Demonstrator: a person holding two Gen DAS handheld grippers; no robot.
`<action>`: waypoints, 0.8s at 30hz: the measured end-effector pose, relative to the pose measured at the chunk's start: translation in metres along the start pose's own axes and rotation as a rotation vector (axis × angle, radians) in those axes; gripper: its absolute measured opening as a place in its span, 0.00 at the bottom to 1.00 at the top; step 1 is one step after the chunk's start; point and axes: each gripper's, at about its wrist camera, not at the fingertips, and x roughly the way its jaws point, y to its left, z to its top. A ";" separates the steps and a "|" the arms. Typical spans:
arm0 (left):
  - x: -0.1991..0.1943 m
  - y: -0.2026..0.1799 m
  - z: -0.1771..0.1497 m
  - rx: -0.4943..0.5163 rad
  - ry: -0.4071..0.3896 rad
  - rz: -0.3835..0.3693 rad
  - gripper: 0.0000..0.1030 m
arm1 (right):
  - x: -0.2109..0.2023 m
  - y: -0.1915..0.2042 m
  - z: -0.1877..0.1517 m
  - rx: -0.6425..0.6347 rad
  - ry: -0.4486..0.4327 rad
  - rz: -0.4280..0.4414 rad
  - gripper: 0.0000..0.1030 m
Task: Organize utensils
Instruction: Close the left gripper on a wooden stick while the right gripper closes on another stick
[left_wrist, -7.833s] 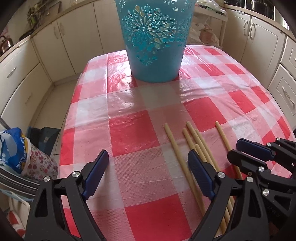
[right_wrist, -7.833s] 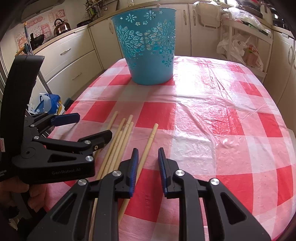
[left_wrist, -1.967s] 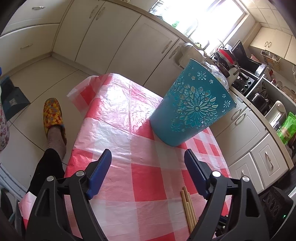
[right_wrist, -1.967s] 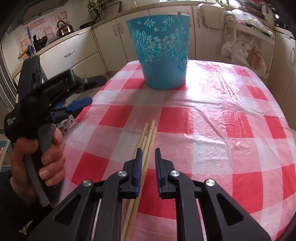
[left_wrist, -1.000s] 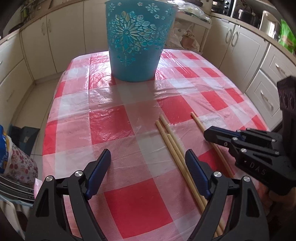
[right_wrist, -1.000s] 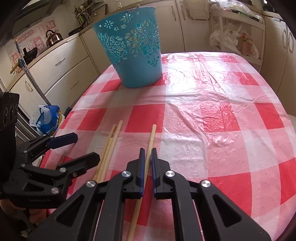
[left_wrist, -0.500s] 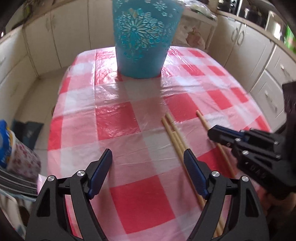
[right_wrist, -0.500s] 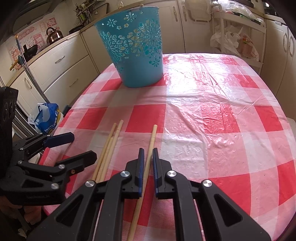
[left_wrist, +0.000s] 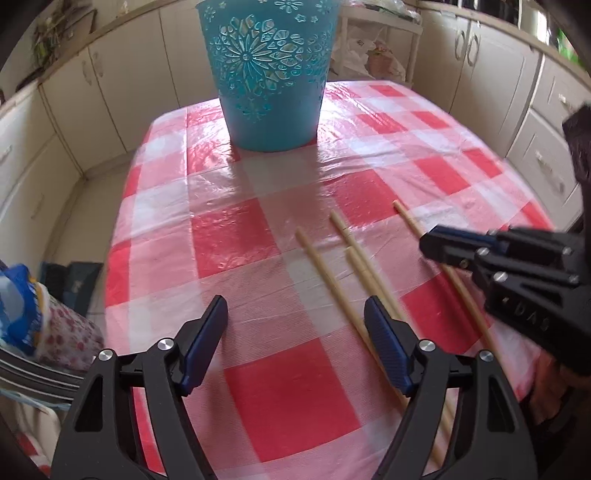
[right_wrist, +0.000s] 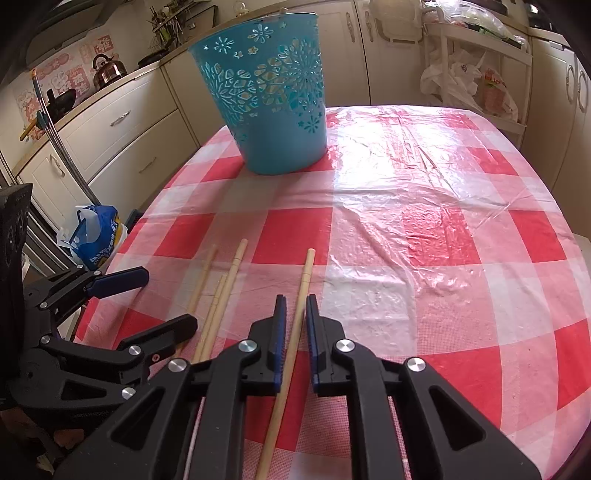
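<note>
We've got both grippers tilted down over the table (right_wrist: 424, 192): left gripper (left_wrist: 295, 343) wide open and easing narrower, right gripper (right_wrist: 295, 325) just opening around one chopstick (right_wrist: 301, 295).

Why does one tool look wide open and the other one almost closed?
The left tool has its jaws spread wide with only tablecloth between them. The right tool has its jaws close together around one chopstick, with small gaps at the pads; they have just been opening. Both tools are black with blue pads and point down at the table.
</note>
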 end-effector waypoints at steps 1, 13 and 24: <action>0.000 0.001 0.001 -0.002 0.000 -0.001 0.71 | 0.000 0.001 0.000 -0.005 0.000 -0.001 0.13; 0.011 -0.010 0.023 0.223 -0.018 -0.181 0.26 | 0.002 0.003 0.002 -0.045 0.018 0.018 0.07; 0.012 0.001 0.032 0.380 0.015 -0.212 0.14 | 0.005 0.015 0.002 -0.108 0.023 -0.033 0.07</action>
